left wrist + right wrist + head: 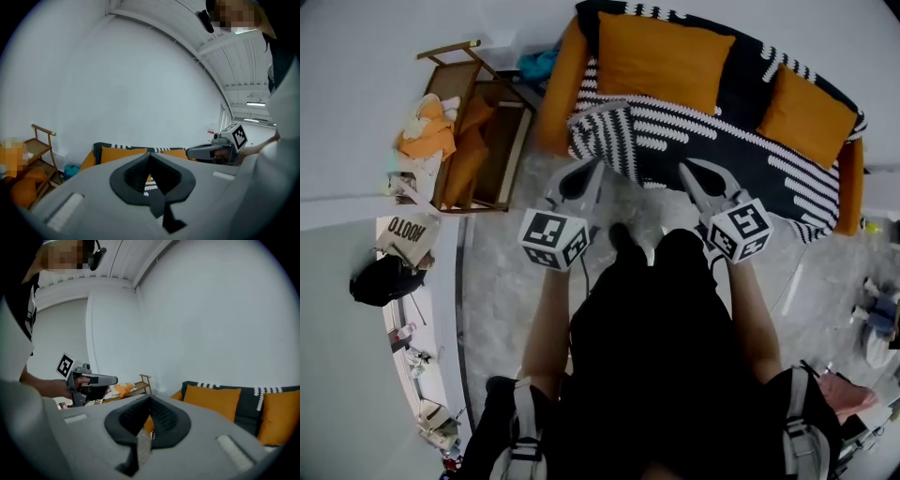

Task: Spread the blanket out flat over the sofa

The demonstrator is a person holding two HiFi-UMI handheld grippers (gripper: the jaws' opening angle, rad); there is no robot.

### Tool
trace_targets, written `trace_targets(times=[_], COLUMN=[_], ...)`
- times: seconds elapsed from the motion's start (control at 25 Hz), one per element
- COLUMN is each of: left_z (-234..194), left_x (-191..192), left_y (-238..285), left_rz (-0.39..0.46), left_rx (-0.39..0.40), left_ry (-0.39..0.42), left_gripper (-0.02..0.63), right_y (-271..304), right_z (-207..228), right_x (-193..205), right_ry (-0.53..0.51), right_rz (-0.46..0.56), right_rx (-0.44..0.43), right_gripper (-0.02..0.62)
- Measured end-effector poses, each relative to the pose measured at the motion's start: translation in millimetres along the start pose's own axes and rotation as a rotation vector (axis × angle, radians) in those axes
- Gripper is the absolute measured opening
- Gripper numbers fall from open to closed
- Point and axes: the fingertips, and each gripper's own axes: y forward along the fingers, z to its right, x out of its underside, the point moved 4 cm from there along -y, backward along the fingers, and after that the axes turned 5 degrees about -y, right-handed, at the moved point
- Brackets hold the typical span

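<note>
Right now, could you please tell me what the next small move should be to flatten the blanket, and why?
Probably open the left gripper and reach for the blanket's doubled-over corner at the sofa's front left. That corner lies bunched on the seat; this gripper and the right gripper are shut, empty and short of it.

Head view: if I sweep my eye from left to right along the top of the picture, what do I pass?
Wooden rack → teal cloth → big orange cushion → smaller orange cushion.
</note>
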Motion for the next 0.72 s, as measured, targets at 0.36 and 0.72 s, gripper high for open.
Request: trace_targets(times=[0.36, 0.72], left_z=[-41, -64], left_x=[17, 18], left_y=[29, 104], left_rz=[-0.052, -0.032], left_rx=[-0.007, -0.129], left_ry=[-0.066, -0.098], left_gripper=[0.011, 0.011], right_y=[32, 82], right_z=[25, 107], right_x=[11, 10], right_ry=[0.033, 0.055], right_rz=[-0.041, -0.068], right_rx=[0.020, -0.019], right_gripper=[0.003, 0.003])
